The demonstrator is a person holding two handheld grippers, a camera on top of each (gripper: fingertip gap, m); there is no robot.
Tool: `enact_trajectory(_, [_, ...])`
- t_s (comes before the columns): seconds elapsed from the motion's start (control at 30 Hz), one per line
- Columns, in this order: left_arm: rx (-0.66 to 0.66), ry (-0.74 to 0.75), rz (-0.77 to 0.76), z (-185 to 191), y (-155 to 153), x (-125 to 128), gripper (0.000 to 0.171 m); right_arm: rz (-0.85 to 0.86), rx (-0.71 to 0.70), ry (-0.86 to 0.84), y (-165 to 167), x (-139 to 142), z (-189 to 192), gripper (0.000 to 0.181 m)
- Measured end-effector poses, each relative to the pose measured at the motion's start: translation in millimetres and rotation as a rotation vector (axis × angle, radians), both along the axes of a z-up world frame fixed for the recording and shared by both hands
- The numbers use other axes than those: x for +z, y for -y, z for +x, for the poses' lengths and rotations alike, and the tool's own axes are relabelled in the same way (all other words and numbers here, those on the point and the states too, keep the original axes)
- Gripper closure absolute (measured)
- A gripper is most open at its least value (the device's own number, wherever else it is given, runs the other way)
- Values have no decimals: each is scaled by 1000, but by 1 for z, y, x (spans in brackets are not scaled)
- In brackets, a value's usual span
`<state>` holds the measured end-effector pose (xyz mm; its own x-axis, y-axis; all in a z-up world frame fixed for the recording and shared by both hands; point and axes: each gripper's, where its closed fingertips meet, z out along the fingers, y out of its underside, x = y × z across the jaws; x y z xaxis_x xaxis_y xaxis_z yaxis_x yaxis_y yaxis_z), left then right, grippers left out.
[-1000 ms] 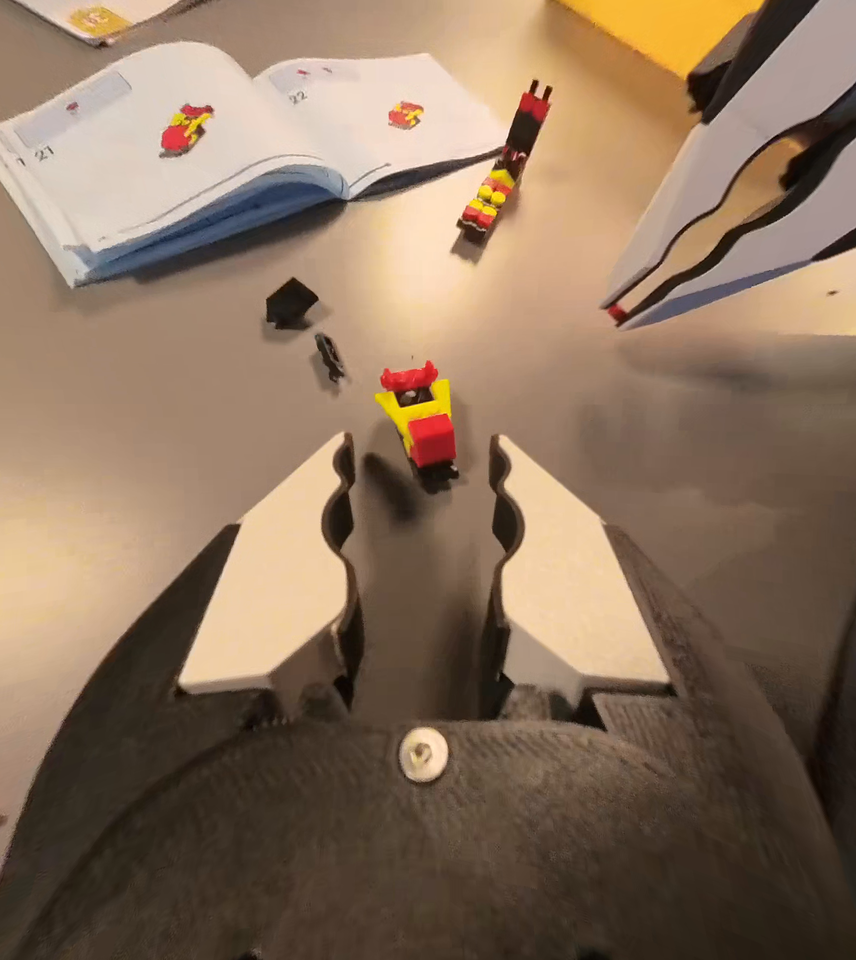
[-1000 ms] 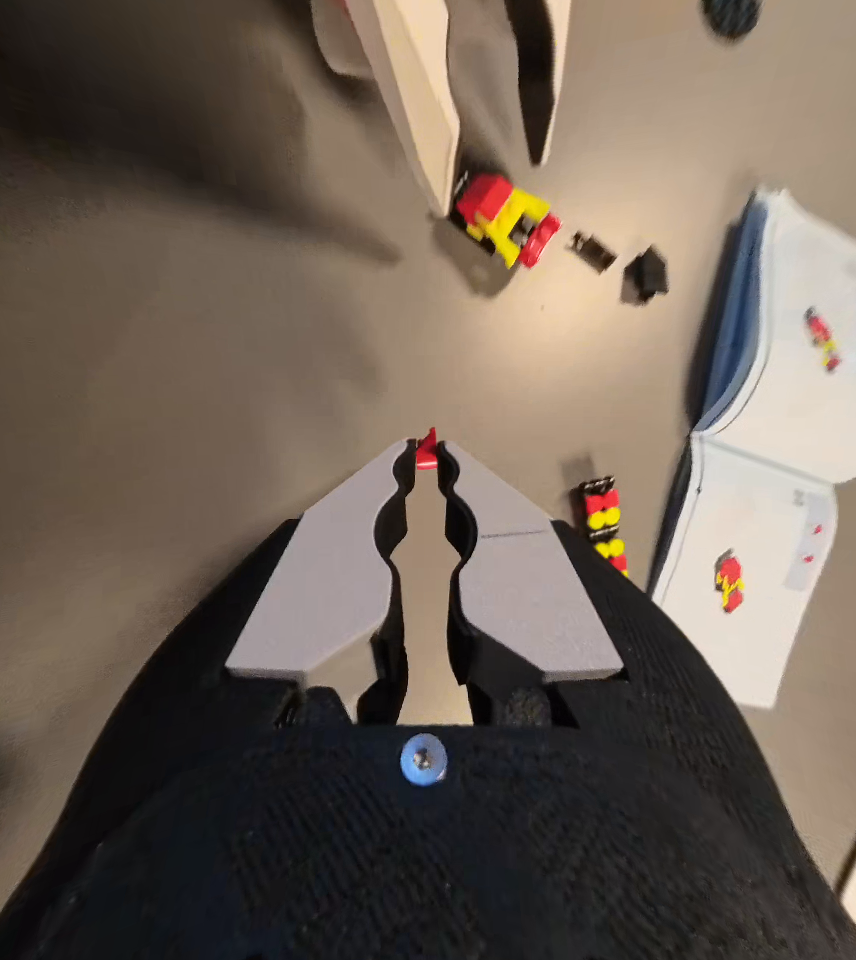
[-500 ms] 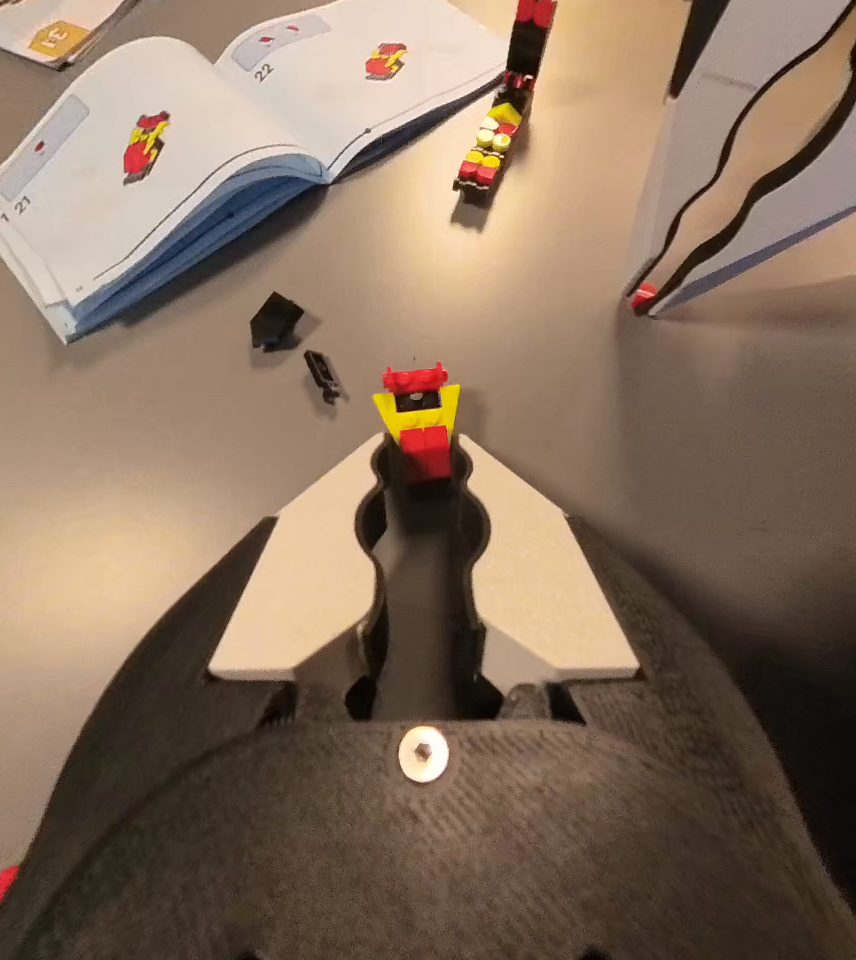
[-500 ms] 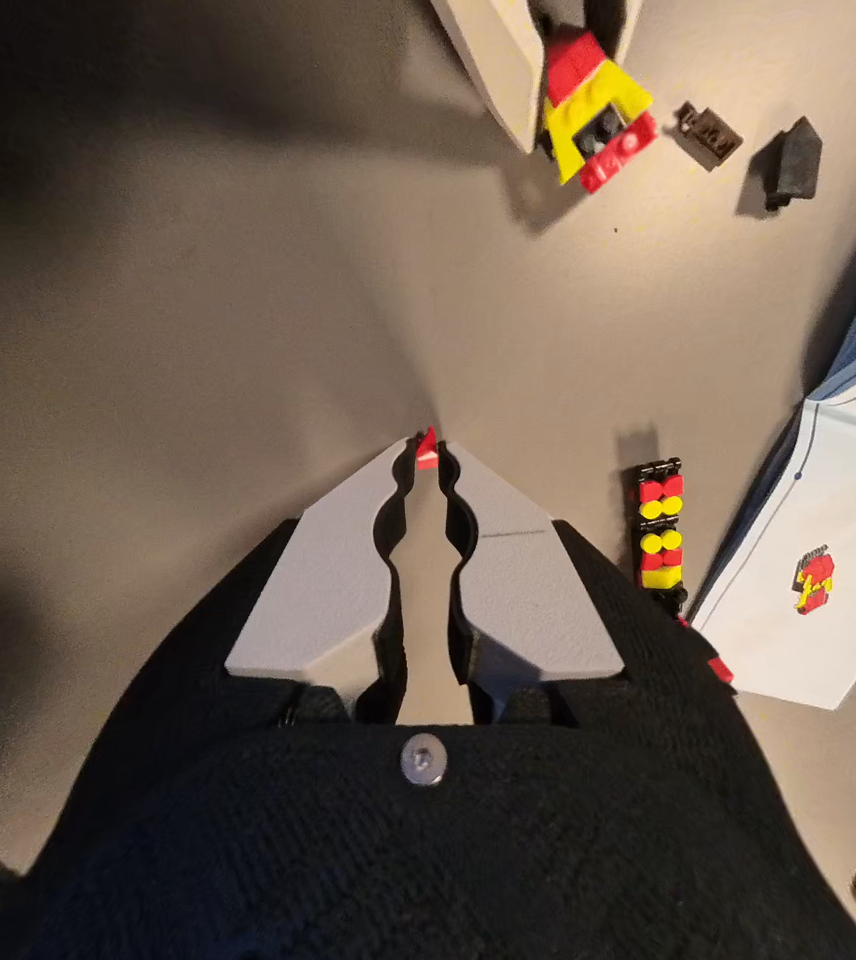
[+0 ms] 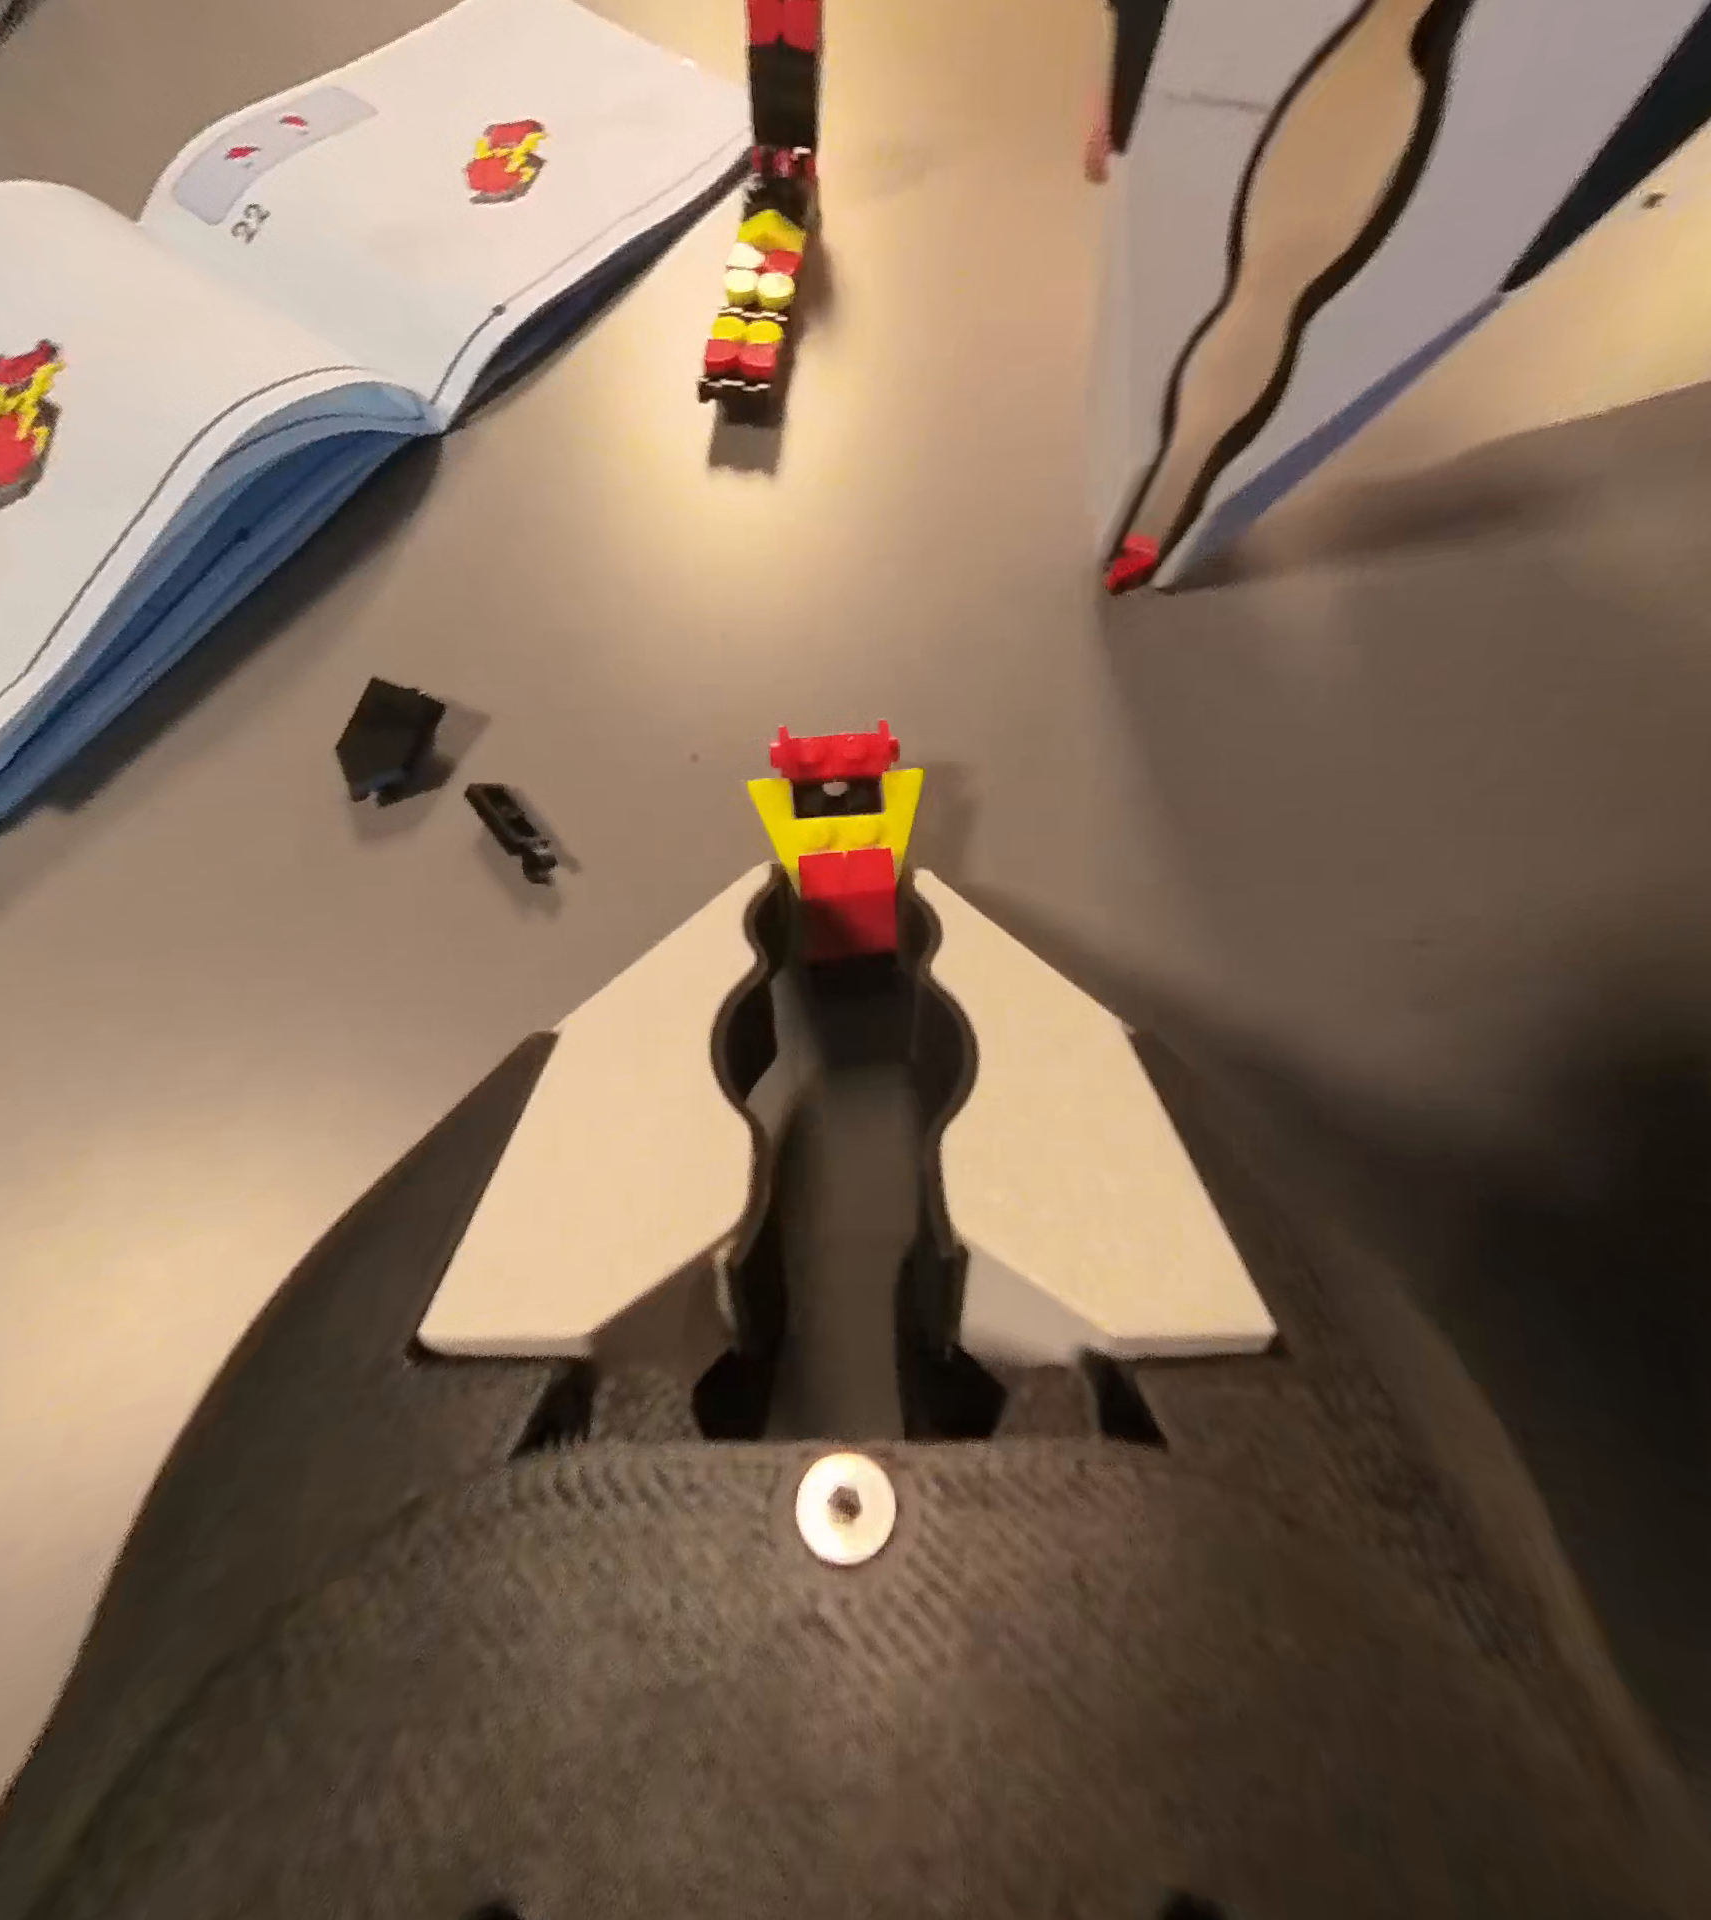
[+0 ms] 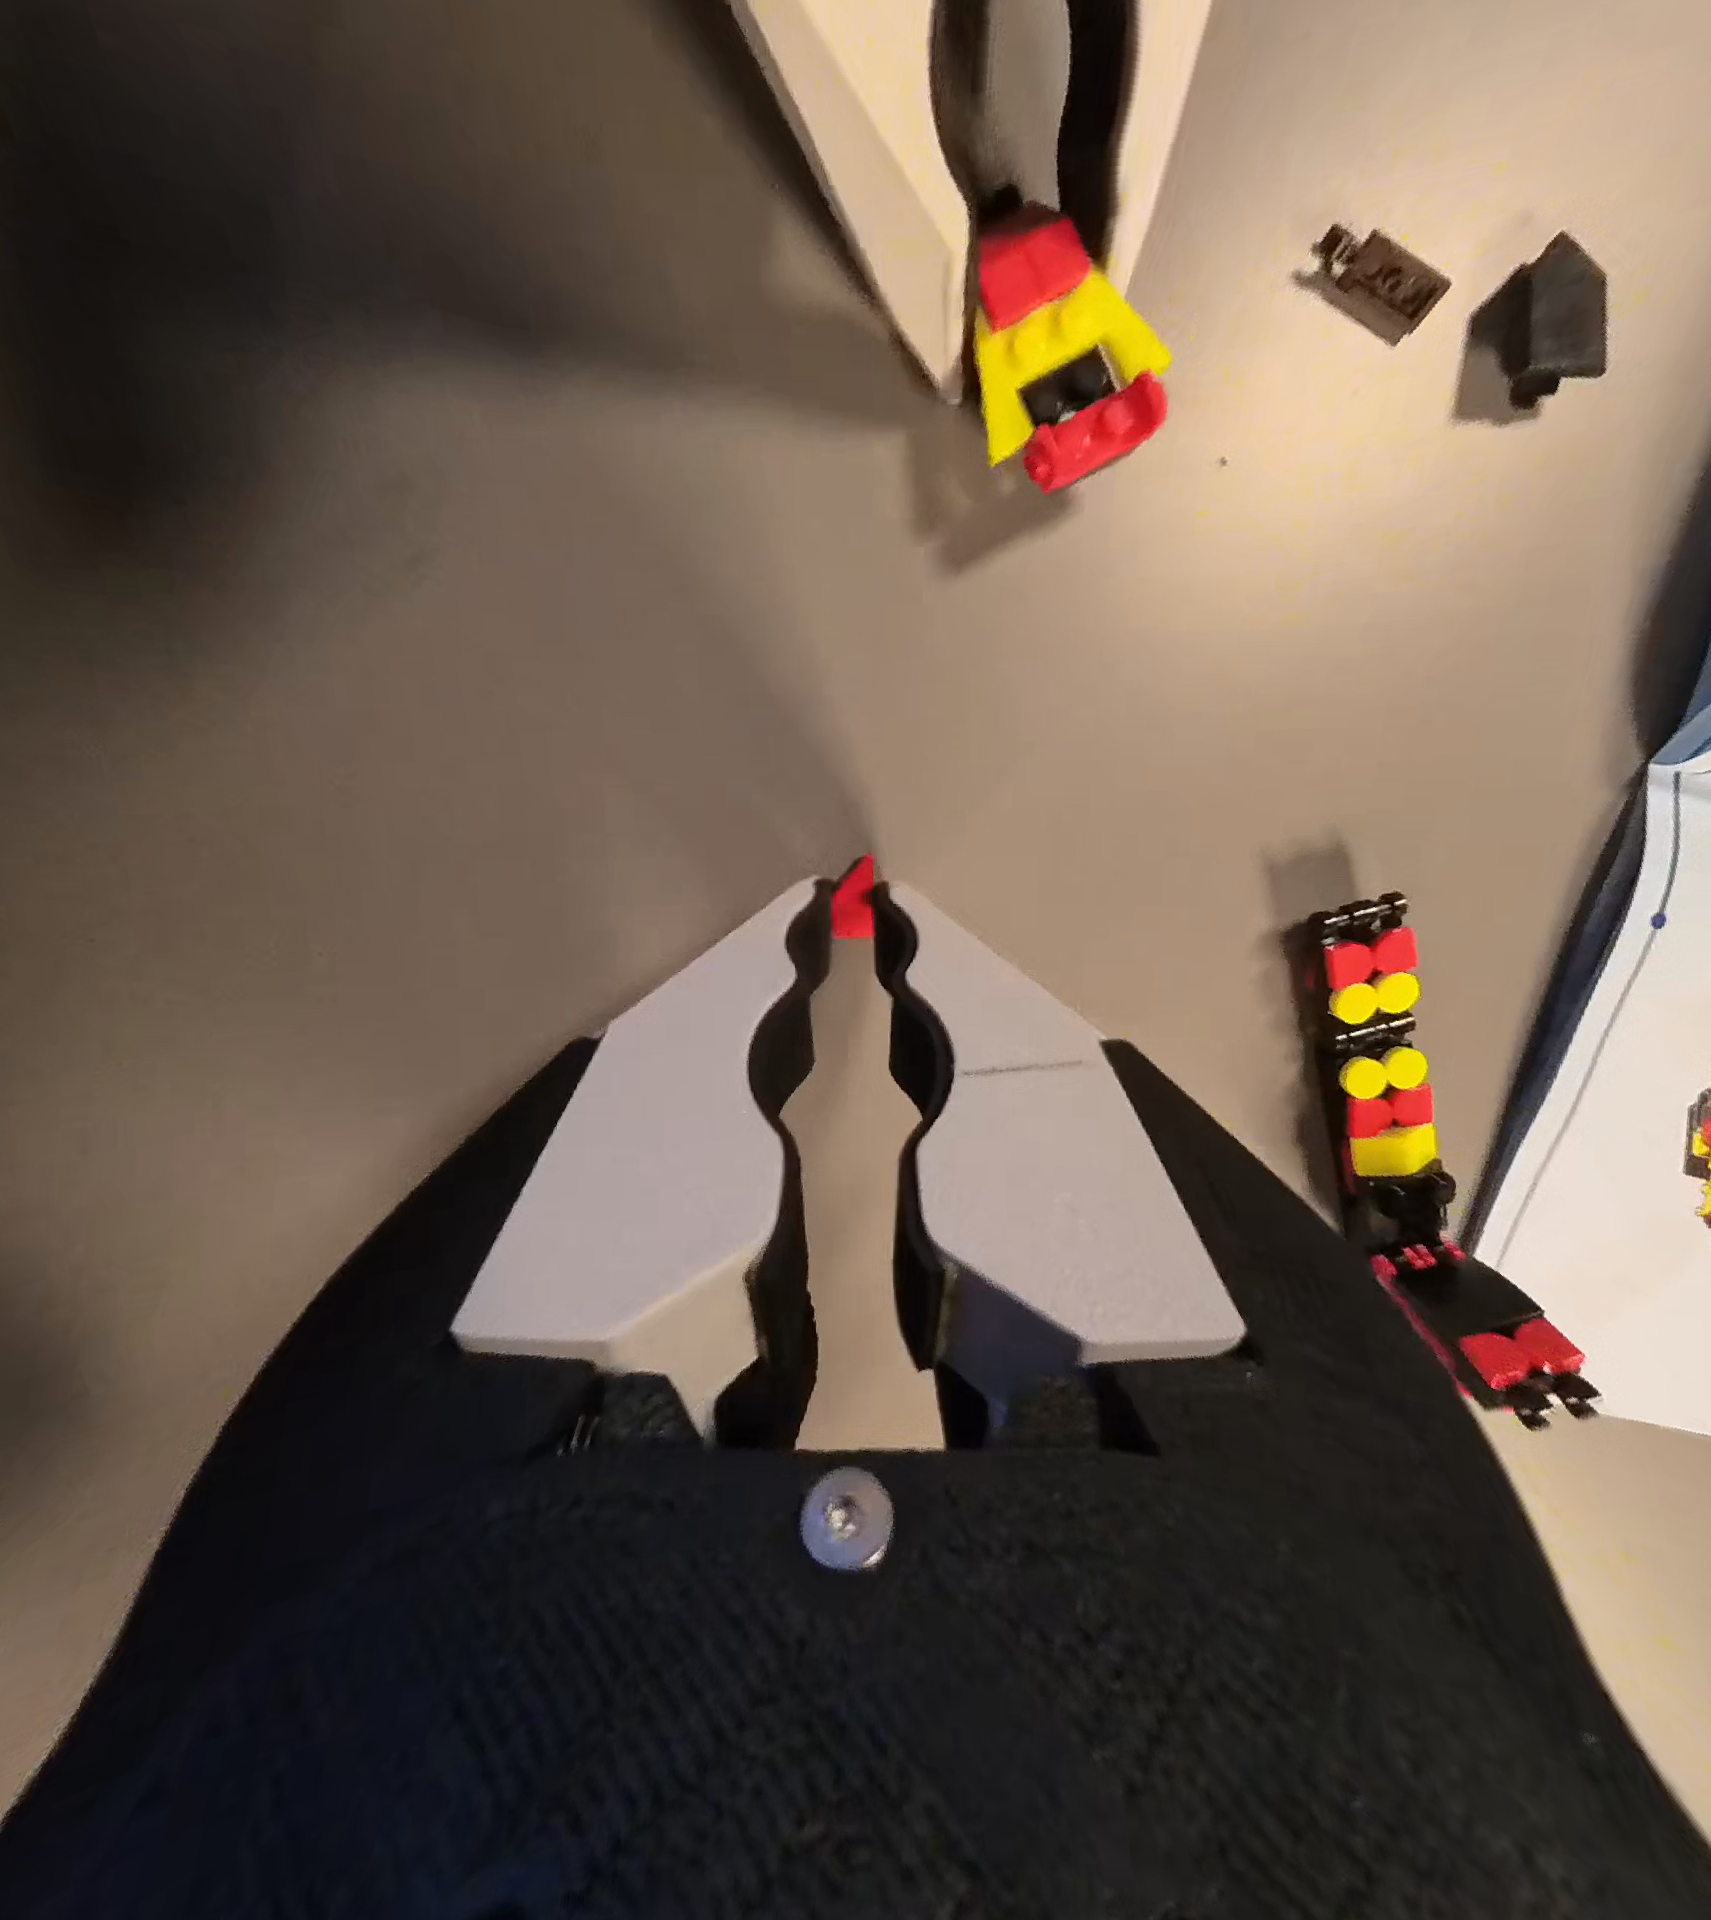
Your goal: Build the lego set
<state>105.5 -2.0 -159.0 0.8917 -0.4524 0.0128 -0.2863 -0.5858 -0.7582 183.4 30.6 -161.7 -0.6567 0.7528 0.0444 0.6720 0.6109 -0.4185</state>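
Observation:
My left gripper (image 5: 846,894) is shut on the red rear block of a small red-and-yellow lego build (image 5: 838,821) and holds it just above the table; the build also shows in the right wrist view (image 6: 1059,353), between the left gripper's fingers (image 6: 882,197). My right gripper (image 6: 851,894) is shut on a tiny red lego piece (image 6: 853,902) at its tips. In the left wrist view the right gripper (image 5: 1147,561) stands to the right with that red piece (image 5: 1131,559) at its tip, apart from the build.
An open instruction booklet (image 5: 207,343) lies at the left. A long black, red and yellow lego strip (image 5: 763,270) lies beside it; it also shows in the right wrist view (image 6: 1381,1081). Two loose black pieces (image 5: 383,738) (image 5: 513,831) lie left of the build. One gripper's finger ends stand about 9 cm off the other's.
My left gripper moved forward and closed on the red-and-yellow build, then lifted it slightly. My right gripper, still holding the red piece, came nearer the build.

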Motion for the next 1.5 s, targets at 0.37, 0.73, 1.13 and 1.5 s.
enact_trajectory(0.37, [-94,4,-2,7,3,0,152,-56,63,-114,11,24,-30,176])
enact_trajectory(0.73, [-125,3,-2,11,5,0,152,-14,241,-99,30,23,-69,176])
enact_trajectory(1.13, [-125,5,-4,11,5,0,152,22,275,-49,33,17,-70,172])
enact_trajectory(1.5, [-125,11,-7,11,5,0,152,87,212,-298,16,34,-52,146])
